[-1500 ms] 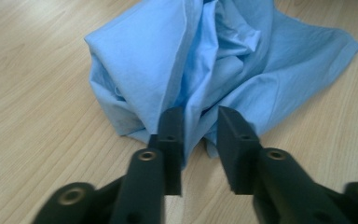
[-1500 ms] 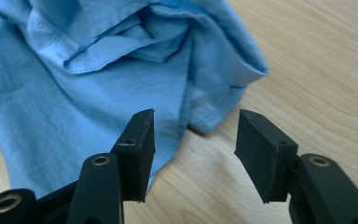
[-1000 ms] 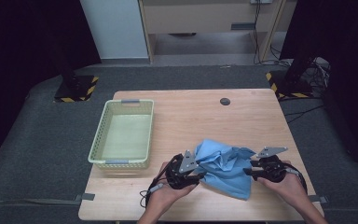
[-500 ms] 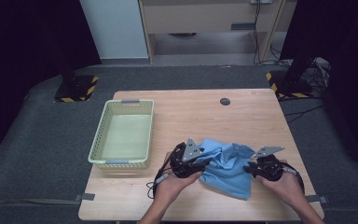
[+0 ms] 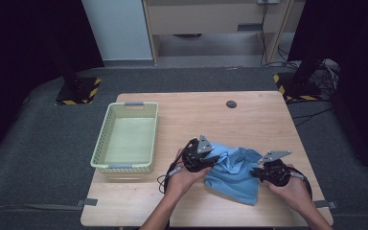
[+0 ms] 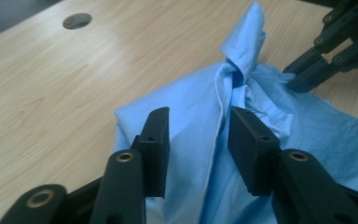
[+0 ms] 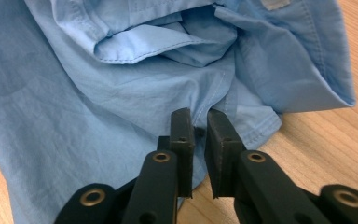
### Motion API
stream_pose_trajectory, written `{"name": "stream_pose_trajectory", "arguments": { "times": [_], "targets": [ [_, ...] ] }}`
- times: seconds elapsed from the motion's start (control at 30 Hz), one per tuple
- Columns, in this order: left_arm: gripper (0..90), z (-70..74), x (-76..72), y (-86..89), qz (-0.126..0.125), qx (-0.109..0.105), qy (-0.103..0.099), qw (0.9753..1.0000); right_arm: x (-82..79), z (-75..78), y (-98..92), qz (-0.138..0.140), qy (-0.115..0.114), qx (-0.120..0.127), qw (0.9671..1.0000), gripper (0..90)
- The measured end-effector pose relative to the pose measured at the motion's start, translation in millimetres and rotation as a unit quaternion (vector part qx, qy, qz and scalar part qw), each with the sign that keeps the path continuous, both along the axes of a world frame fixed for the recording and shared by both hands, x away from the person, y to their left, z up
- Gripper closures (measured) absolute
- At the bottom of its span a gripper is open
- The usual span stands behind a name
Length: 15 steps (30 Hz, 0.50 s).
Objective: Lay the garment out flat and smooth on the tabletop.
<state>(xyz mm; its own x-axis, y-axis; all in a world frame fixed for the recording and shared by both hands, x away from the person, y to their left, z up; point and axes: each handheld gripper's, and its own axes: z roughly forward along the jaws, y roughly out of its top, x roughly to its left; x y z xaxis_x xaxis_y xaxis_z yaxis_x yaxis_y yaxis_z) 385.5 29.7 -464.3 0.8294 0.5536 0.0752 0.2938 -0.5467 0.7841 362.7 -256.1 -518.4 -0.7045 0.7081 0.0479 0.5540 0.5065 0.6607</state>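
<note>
table (image 5: 249,120): light wood | on it: basket (image 5: 124,165), crumpled blue shirt (image 5: 235,175), perhaps a grommet hole (image 5: 231,104)

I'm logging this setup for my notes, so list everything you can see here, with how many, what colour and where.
shirt: one, light blue, crumpled on the table's near right part, between the two grippers
basket: one, pale yellow-green, nothing in it, on the table's left side
table: one, light wood, centre of the high view
hole: one, dark, round, in the tabletop near its far edge
left hand-held gripper: one, black, jaws apart either side of a shirt fold
right hand-held gripper: one, black, jaws nearly together on the shirt's edge
hands: two, at the table's near edge
</note>
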Motion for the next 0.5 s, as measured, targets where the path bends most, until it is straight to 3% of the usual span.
{"name": "stream_pose_trajectory", "arguments": {
  "times": [0.13,0.27,0.5],
  "targets": [
    [68.5,-2.0,4.6,-8.2,-0.011,0.016,0.006,0.9998,-0.9,1.1,1.5,0.005,-0.004,-0.001,1.0,88.2],
    [87.1,-1.9,11.6,-12.5,-0.007,0.025,0.024,0.9994,-2.1,2.5,2.0,0.007,-0.006,-0.004,0.9999,89.8],
    [89.8,1.5,28.0,-6.4,0.034,-0.01,0.067,0.9971,-6.8,5.7,-3.9,0.013,-0.004,-0.009,0.9999,90.0]
  ]
}}
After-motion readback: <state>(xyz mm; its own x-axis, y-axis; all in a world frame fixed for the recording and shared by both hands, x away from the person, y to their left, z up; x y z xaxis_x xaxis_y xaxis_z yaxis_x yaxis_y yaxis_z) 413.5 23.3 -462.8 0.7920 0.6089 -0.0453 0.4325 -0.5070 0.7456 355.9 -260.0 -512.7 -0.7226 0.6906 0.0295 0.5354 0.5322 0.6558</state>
